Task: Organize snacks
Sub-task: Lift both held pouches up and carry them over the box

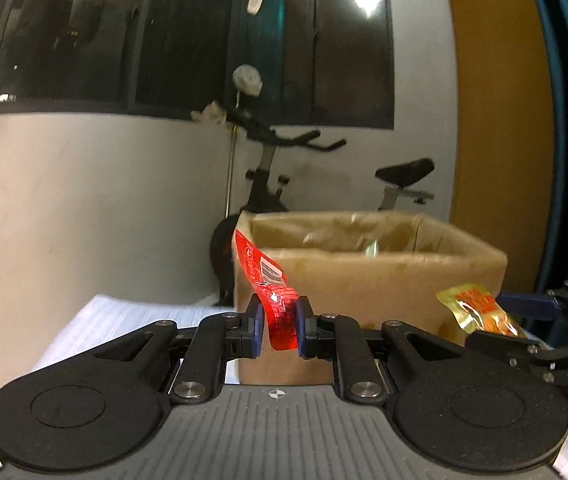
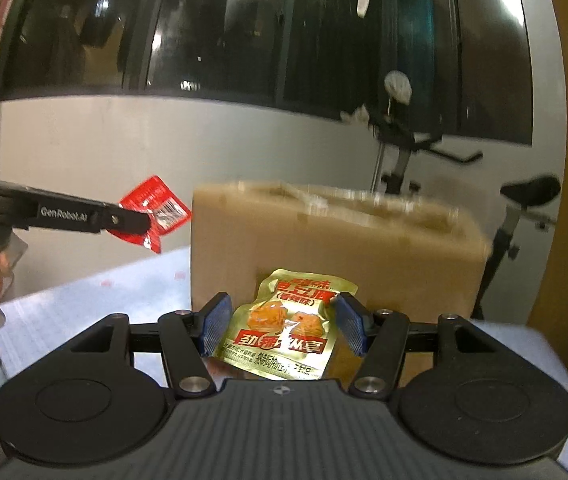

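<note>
Clamped narrowly in the left hand-held gripper (image 1: 278,326) is a thin red foil snack sachet (image 1: 274,292); rightward, the right hand-held gripper (image 2: 282,330) holds a gold foil snack pouch (image 2: 284,336) at medium width. Both hang before the open brown cardboard box (image 1: 368,276) on the desk (image 1: 124,316). Best to clear the rim before releasing.

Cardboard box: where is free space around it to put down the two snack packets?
Left of the cardboard box, the white tabletop lies bare up to the wall. The open box mouth shows room, though its contents are blurred. In front of the box it is crowded: left gripper with red packet, right gripper with gold packet.
</note>
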